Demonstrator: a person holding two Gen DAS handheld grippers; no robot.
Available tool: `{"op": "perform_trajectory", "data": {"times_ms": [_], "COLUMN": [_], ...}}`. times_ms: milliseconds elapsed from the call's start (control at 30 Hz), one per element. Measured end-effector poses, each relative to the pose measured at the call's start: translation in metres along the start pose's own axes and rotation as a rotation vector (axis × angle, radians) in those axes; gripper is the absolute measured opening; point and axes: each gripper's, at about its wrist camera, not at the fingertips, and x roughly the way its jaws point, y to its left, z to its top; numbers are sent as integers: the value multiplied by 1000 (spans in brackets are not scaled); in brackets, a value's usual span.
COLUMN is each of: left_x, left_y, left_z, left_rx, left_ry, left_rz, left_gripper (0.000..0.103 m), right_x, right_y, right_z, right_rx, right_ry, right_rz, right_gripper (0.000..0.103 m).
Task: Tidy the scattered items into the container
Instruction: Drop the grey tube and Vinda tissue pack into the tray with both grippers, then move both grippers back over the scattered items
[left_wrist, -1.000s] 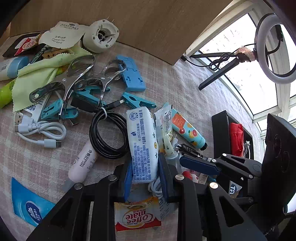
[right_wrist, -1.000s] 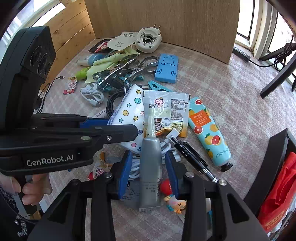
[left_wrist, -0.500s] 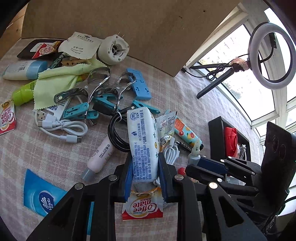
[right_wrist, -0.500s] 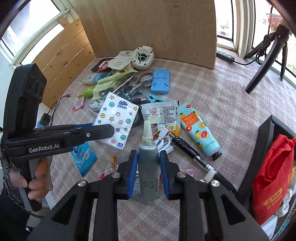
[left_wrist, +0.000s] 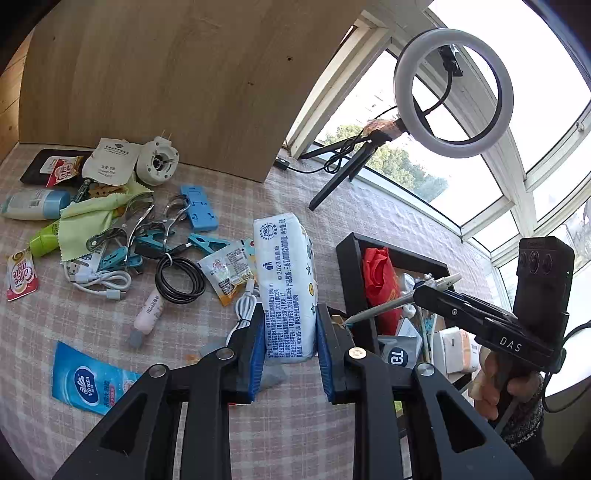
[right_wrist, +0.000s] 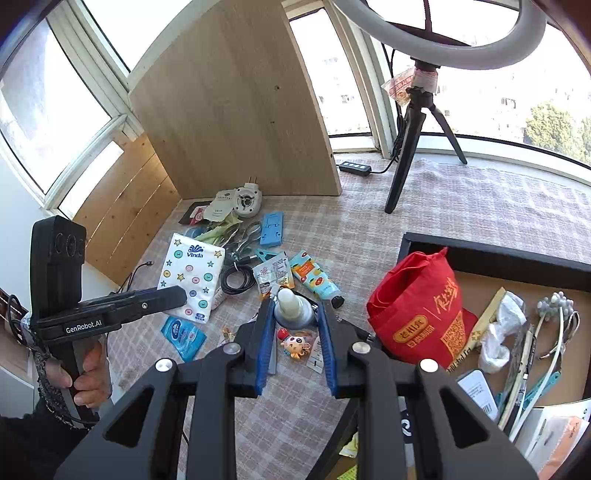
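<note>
Your left gripper (left_wrist: 290, 347) clamps the white soft tissue pack (left_wrist: 286, 280) above the checked tablecloth (left_wrist: 74, 325); your right gripper (right_wrist: 295, 332) pinches the grey squeezy tube (right_wrist: 293, 308). Either could slip from so short a bite. The black open box (right_wrist: 495, 254) at the cloth's right edge is crowded; its red fabric bag (right_wrist: 417, 314) blocks the near corner.

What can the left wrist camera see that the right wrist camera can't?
Only the left wrist view: the printed back of the tissue pack clamped in the left gripper, and the white USB cable beside the clips.
Only the right wrist view: the pack's starry front, and a cartoon doll lying under the right gripper.
Both: the tissue pack, the gray tube held by the right gripper, the red bag and the black box.
</note>
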Motion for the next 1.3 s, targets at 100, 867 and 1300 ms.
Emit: {"op": "perform_trajectory", "data": {"times_ms": [100, 867, 1300], "left_x": [9, 66, 39], "left_y": [-37, -168, -7], "left_z": [-2, -35, -12], "left_rx": [60, 259, 4], "left_ry": [27, 148, 75], "left_rz": [-60, -219, 30], "left_gripper": [23, 49, 44], "right_x": [-38, -112, -18], "right_y": [-28, -111, -37], "right_z": [-4, -18, -2], "right_rx": [44, 206, 4], "right_ry": [-40, -149, 42], "right_rz": [-65, -364, -149], "right_gripper": [23, 61, 49]}}
